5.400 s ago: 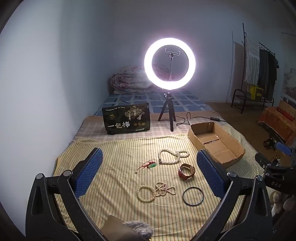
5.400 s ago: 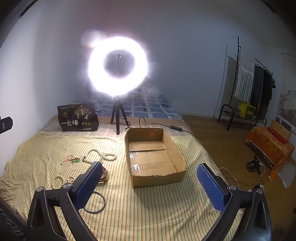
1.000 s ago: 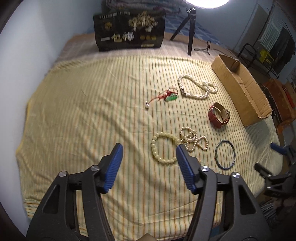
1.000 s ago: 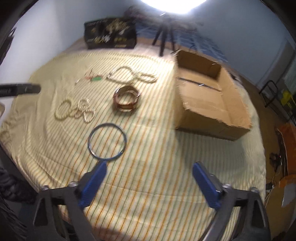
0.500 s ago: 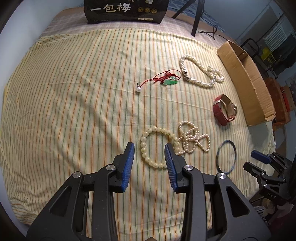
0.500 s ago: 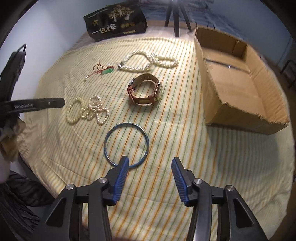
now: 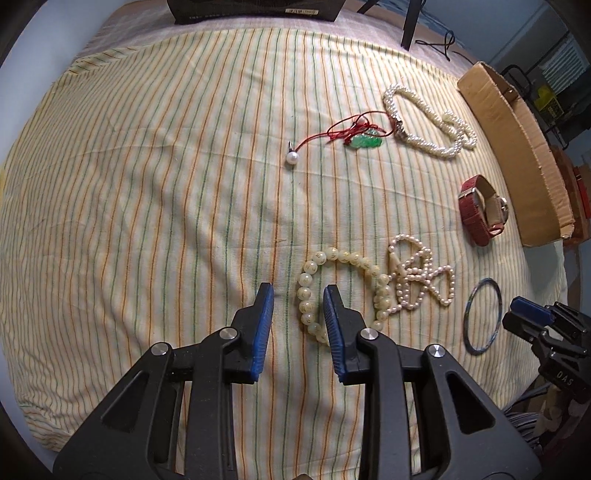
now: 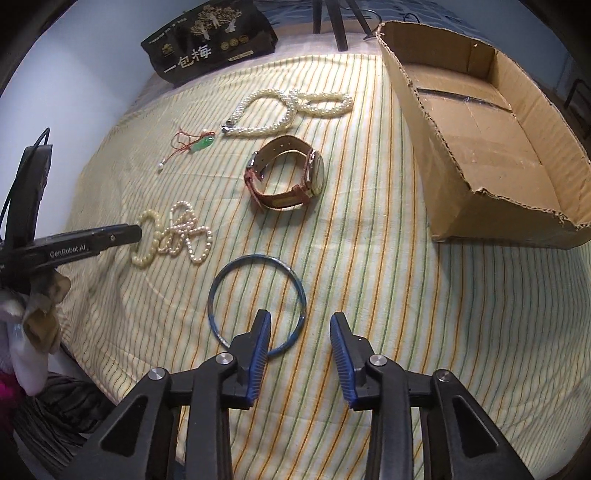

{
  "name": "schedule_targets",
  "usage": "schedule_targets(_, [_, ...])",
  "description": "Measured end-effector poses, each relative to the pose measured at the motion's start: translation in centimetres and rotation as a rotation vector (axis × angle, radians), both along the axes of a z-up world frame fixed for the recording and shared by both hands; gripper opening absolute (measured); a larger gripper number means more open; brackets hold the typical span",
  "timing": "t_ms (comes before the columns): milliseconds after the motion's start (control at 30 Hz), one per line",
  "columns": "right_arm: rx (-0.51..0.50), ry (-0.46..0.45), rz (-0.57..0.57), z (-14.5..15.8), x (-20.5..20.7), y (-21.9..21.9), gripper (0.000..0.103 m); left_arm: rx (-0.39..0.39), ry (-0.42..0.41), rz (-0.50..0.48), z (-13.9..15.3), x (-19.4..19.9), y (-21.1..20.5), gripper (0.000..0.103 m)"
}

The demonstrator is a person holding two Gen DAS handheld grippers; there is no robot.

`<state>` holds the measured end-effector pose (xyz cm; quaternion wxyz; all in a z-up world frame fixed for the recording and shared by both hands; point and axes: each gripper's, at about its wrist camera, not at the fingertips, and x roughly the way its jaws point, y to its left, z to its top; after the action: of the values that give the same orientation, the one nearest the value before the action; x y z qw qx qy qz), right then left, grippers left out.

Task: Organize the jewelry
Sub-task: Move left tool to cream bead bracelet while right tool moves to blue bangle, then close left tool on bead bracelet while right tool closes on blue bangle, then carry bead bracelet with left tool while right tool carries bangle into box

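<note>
Grippers closing (bracelet (image 7: 343, 280), bangle (image 8: 257, 300)).

Wide bare striped bedspread (image 7: 147, 184) is seen left of the jewelry; free passage is offered there. To the right, the way is blocked by an open cardboard box (image 8: 480, 147). A black bag (image 8: 210, 48) and tripod legs (image 8: 340, 26) stand at the far edge. A clear strip is left between the watch (image 8: 288, 177) and the box. Beaded bracelet (image 7: 343, 291) and pearl strand (image 7: 421, 284) lie touching, with the blue bangle (image 8: 258, 299) near them.
</note>
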<state>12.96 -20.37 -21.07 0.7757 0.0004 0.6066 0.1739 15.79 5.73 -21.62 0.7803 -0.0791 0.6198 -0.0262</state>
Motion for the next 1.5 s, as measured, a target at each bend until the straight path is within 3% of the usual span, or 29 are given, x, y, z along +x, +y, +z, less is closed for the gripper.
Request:
schedule_targets(300, [-0.038, 0.010, 0.004, -1.4, 0.6, 1.5, 0.027, 0.020, 0.004, -0.007, -0.9, 0.6, -0.5, 0.025])
schedule_targets(500, [-0.067, -0.015, 0.010, -1.5, 0.7, 2.2, 0.010, 0.046, -0.017, -0.017, -0.8, 0.4, -0.7, 0.006])
schedule_targets(533, [-0.065, -0.017, 0.008, -1.5, 0.8, 2.2, 0.006, 0.051, -0.021, -0.017, -0.8, 0.5, -0.9, 0.005])
schedule_targets(733, [-0.018, -0.014, -0.004, -1.2, 0.9, 1.9, 0.002, 0.035, -0.045, -0.013, 0.0, 0.2, -0.9, 0.005])
schedule_targets(1000, [0.079, -0.047, -0.003, 0.9, 0.6, 2.4, 0.001, -0.029, -0.119, 0.013, 2.9, -0.2, -0.6, 0.005])
schedule_targets(1500, [0.112, -0.214, 0.001, 7.2, -0.6, 1.1, 0.001, -0.124, -0.274, 0.012, 9.2, -1.4, -2.0, 0.005])
